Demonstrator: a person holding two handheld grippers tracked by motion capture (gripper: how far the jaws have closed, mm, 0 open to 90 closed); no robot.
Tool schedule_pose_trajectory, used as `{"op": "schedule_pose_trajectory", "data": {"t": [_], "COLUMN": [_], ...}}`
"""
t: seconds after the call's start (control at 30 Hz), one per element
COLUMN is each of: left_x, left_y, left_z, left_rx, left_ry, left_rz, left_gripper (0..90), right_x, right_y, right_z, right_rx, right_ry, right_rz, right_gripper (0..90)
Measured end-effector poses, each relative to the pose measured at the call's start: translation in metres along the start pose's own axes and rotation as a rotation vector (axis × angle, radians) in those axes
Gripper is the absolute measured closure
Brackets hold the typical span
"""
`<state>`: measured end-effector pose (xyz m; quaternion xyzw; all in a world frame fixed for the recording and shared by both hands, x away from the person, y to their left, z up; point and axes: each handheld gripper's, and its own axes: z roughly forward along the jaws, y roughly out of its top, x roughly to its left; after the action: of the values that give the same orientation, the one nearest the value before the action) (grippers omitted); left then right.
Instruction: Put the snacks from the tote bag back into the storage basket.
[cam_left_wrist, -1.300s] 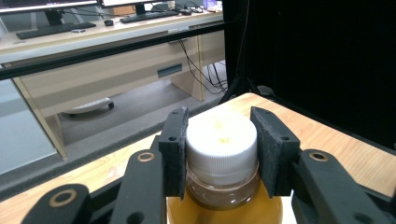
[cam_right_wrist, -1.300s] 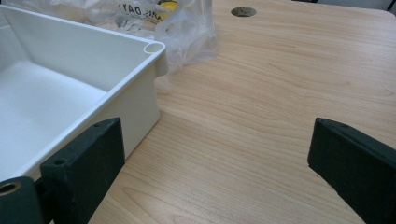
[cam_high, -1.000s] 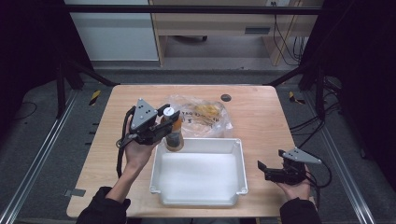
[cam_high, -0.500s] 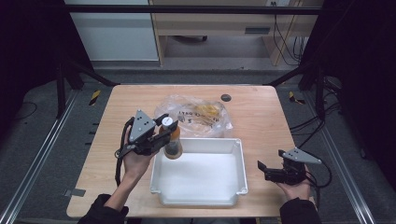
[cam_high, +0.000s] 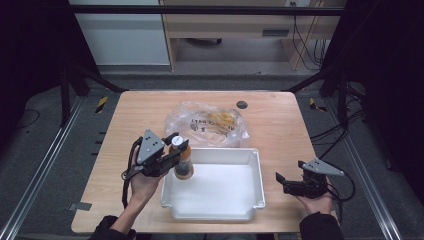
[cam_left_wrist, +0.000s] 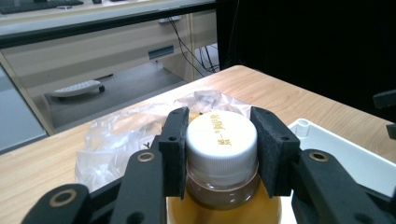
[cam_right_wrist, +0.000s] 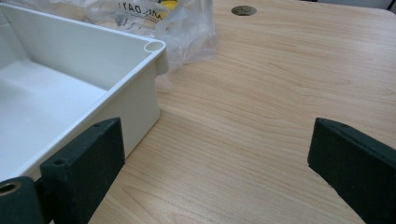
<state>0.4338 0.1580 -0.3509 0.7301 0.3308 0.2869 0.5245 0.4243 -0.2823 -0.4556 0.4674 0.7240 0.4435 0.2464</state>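
Bottle (cam_high: 183, 161) with a white screw cap and amber contents, held upright by your left claw (cam_high: 172, 152), whose pads (cam_left_wrist: 173, 149) press on both sides of the cap. In the high view the bottle hangs over the near-left corner of the white plastic bin (cam_high: 250, 202), its base at or just inside the rim; whether it touches the bin floor cannot be told. The bin holds nothing else.

Behind the bin, on the wooden tabletop (cam_high: 125, 120), lies a crumpled clear plastic bag (cam_high: 207, 124) with yellow items inside, touching or just beside the bin's far wall. A small dark round insert (cam_high: 242, 104) sits in the tabletop beyond the bag.

Your right claw (cam_high: 285, 181) rests to the right of the bin with its jaws wide apart and nothing between them, pointing toward the bin's right wall.

Progress, as judged: the bottle is lifted and brought to the bin, so the carry looks nearly complete. What remains is to set it down inside, release the cap, and withdraw; the bag's contents are untouched.
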Motion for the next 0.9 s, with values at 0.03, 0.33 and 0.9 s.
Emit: {"op": "schedule_pose_trajectory", "data": {"t": [0.03,0.33,0.9], "left_x": [0.0,-0.002,-0.002], "left_y": [-0.002,-0.016,-0.035], "left_z": [0.0,0.003,0.004], "left_rx": [0.01,0.046,0.102], "left_ry": [-0.002,0.004,0.007], "left_rz": [0.004,0.006,0.017], "left_gripper": [58.7,58.7,58.7], "right_x": [0.0,0.0,0.0], "right_y": [0.0,0.0,0.0], "right_z": [0.0,0.0,0.0], "right_rx": [0.0,0.001,0.002], "right_ry": [0.0,-0.001,0.0], "right_rz": [0.0,-0.004,-0.004], "right_gripper": [4.2,4.2,4.2]}}
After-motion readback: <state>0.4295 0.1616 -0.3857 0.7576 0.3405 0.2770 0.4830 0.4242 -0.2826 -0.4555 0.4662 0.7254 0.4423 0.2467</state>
